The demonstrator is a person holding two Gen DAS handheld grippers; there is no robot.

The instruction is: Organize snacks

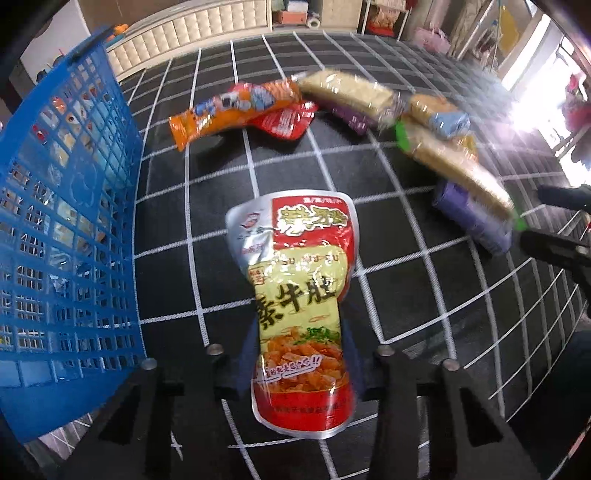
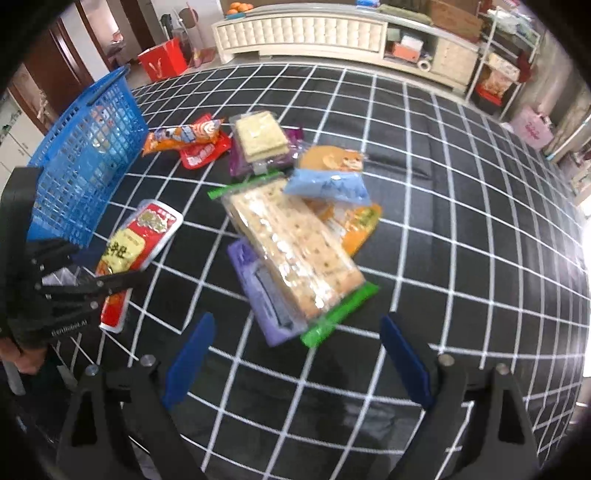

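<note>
My left gripper [image 1: 301, 354] is shut on a red and yellow snack pouch [image 1: 299, 295], held above the black grid cloth, right of the blue basket [image 1: 62, 221]. The right wrist view shows that same pouch [image 2: 136, 243] pinched in the left gripper [image 2: 110, 284] beside the basket [image 2: 85, 155]. My right gripper [image 2: 295, 358] is open with nothing between its blue pads [image 2: 190, 358], just short of a long cracker pack with green ends [image 2: 295, 251]. That cracker pack lies on a purple packet [image 2: 258, 295].
More snacks lie on the grid cloth [image 2: 461, 258]: an orange packet [image 2: 181, 136], a red pouch [image 2: 201, 153], a square cracker pack [image 2: 260, 136], a blue packet [image 2: 328, 186] and an orange packet [image 2: 358, 225]. Snacks show through the basket wall. A white cabinet [image 2: 303, 33] stands behind.
</note>
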